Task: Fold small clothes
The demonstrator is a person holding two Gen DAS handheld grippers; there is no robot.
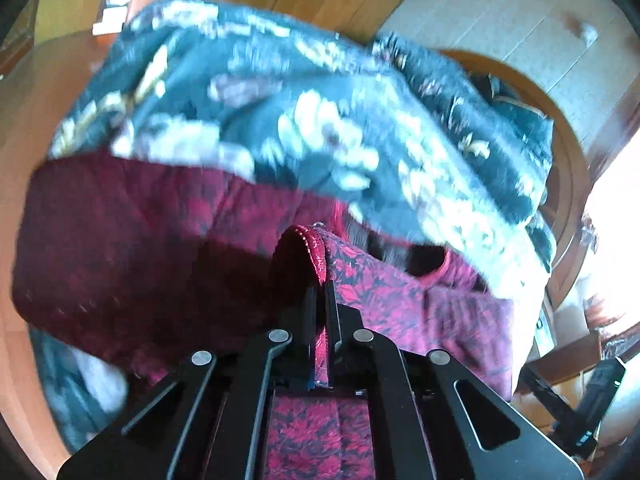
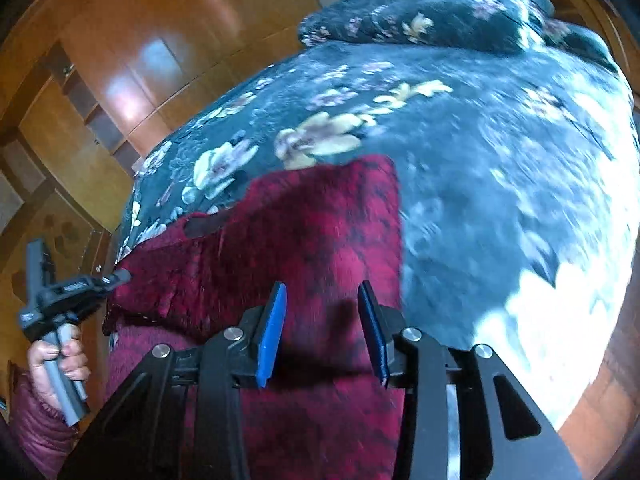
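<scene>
A dark red patterned garment lies on a dark blue floral bedspread. My left gripper is shut on a raised fold of the garment's edge. In the right wrist view the same garment spreads under my right gripper, which is open with blue pads apart just above the cloth and holds nothing. The left gripper shows at the garment's left edge, held by a hand.
The bedspread covers a bed with a wooden rounded frame. A floral pillow lies at the far end. Wooden wardrobe doors stand to the left. Bright sunlight falls on the bed's right side.
</scene>
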